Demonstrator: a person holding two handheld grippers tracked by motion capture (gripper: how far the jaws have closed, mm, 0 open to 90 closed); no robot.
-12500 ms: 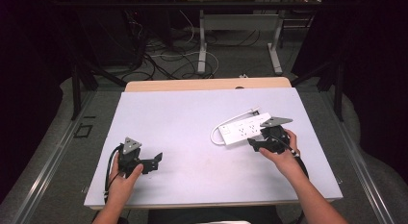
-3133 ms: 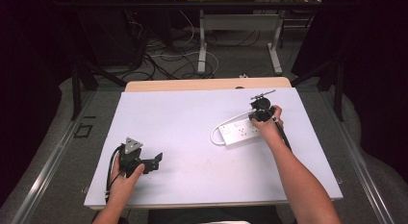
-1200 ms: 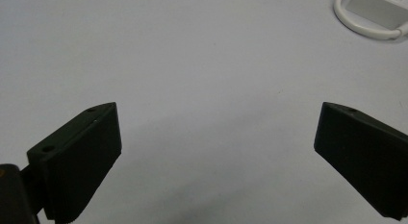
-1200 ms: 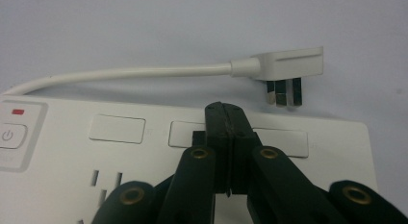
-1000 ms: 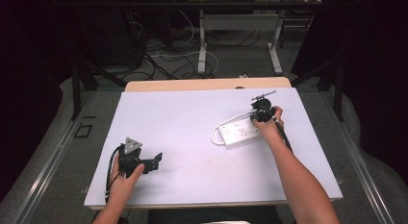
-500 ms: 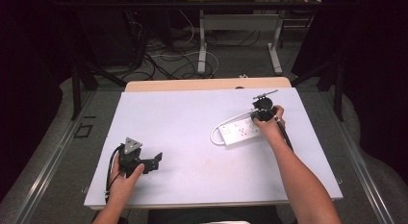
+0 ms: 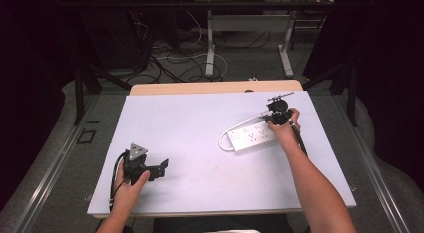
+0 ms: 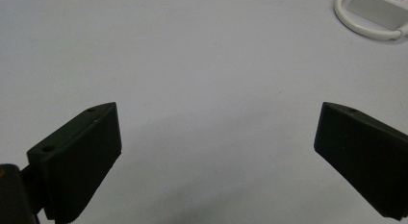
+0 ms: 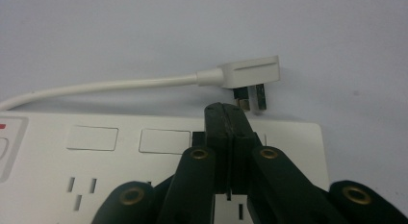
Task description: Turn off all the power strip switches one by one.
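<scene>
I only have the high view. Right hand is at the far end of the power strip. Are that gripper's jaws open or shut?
Observer: Shut. In the right gripper view the right gripper has its jaws pressed together over the power strip, with nothing visibly held between them.
Operator: Where's the plug?
Observer: The white plug lies on the table just beyond the strip's end, prongs pointing toward the strip, not inserted in a socket.
Operator: And the left one?
Observer: The left gripper has its jaws wide apart over bare table.
</scene>
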